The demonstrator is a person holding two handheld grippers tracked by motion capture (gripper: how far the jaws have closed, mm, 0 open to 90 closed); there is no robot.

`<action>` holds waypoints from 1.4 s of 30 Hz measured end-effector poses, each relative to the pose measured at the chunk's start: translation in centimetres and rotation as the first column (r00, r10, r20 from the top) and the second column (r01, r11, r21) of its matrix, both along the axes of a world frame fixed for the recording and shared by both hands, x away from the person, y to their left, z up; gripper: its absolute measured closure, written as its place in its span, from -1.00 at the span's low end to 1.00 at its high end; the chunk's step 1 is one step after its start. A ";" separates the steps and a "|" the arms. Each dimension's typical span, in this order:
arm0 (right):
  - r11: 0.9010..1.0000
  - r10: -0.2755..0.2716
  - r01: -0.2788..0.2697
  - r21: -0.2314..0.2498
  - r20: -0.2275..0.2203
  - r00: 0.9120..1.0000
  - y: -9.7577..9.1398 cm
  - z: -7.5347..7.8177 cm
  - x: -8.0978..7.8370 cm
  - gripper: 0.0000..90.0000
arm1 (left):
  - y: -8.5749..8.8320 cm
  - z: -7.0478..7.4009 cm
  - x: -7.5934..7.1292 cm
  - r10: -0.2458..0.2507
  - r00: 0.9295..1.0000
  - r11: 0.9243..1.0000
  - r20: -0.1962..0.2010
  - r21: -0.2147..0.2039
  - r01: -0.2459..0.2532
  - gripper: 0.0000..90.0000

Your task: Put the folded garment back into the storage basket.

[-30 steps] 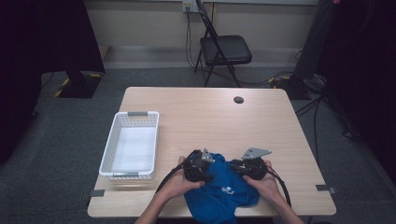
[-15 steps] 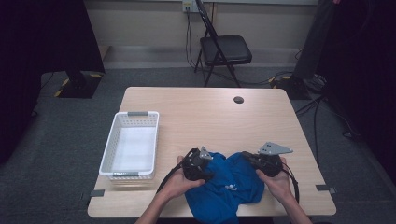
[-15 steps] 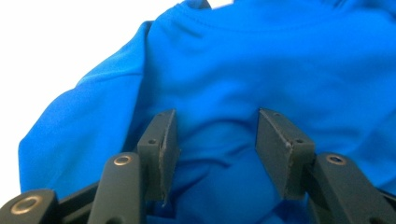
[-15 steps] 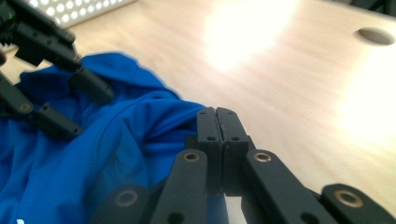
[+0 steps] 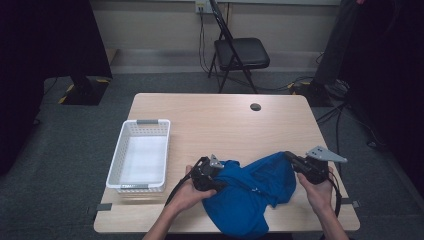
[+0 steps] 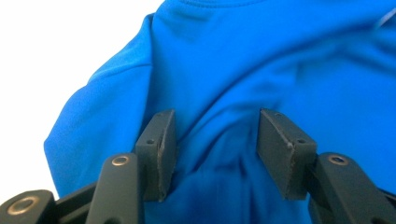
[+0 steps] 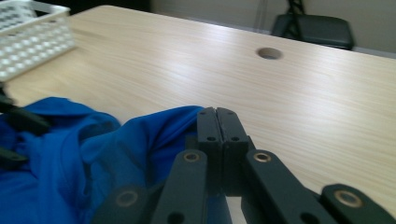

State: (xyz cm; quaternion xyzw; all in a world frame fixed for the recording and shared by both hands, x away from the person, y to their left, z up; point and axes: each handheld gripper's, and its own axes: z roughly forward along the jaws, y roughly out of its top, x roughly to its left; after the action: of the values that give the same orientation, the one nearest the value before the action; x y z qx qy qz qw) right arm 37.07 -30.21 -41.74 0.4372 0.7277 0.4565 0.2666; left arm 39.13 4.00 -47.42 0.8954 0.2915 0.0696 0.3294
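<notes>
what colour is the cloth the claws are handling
Bright blue; the cloth shows best in the left gripper view.

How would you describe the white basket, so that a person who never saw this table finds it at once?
Start from the light wooden table in the middle of the room. Along its left edge stands a long, rectangular white basket with perforated walls and nothing inside it. It is the only white, rigid thing there; its neighbour is a soft blue cloth.

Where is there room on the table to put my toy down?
The far half of the table is bare, between the white basket and the right edge, up to the small hole. The near edge is crowded by the blue shirt and both grippers.
</notes>
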 end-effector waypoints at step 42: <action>0.952 0.238 -0.270 -0.142 -0.209 0.949 4.8 -5.3 0.6 0.89 | 0.9 1.1 0.4 0.010 1.000 0.999 -0.007 -0.048 -0.010 0.10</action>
State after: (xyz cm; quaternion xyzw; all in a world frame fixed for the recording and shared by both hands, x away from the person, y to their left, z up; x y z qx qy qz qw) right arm 37.64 -25.37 -47.06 0.3567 0.8360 0.3802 0.1711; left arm 39.55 4.93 -46.31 0.8859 0.2988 0.0610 0.3495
